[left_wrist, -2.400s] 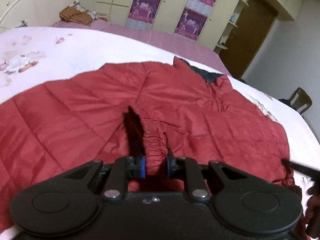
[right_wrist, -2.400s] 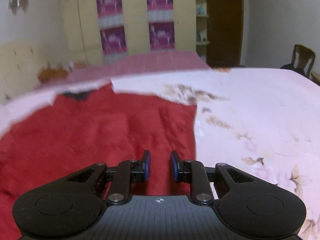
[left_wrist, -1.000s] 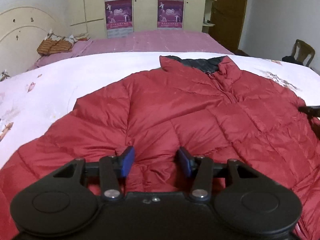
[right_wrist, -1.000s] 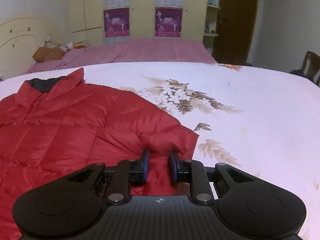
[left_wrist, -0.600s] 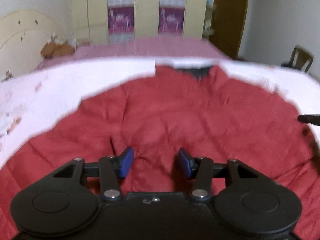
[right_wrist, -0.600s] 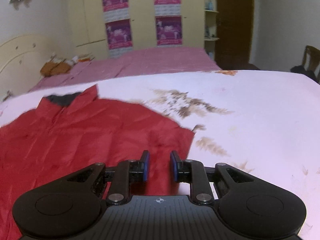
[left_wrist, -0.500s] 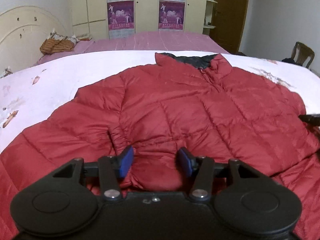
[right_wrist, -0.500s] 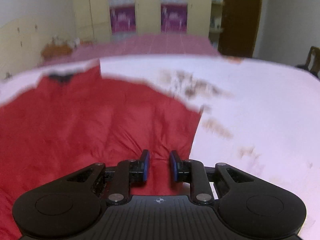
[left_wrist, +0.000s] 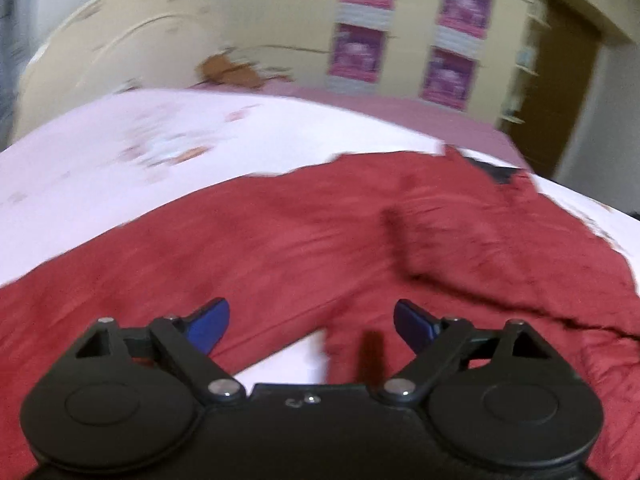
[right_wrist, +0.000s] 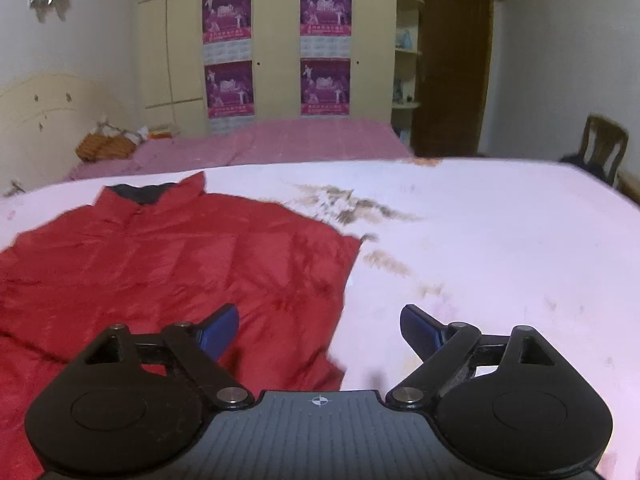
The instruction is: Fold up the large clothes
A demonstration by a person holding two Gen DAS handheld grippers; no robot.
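A red quilted puffer jacket with a dark collar lining lies spread on the pale floral bed sheet. In the left wrist view a sleeve lies folded across its front. My left gripper is open and empty just above the jacket's near edge. In the right wrist view the jacket fills the left half, collar at the far side. My right gripper is open and empty over the jacket's right edge. The left view is blurred.
The floral sheet extends to the right of the jacket. A pink bed lies behind, with a wardrobe carrying purple posters. A wooden chair and a dark door stand at the right.
Both grippers have opened wide; the right one has let go of the jacket's edge. The left gripper has swung leftward and a sleeve now lies folded across the jacket.
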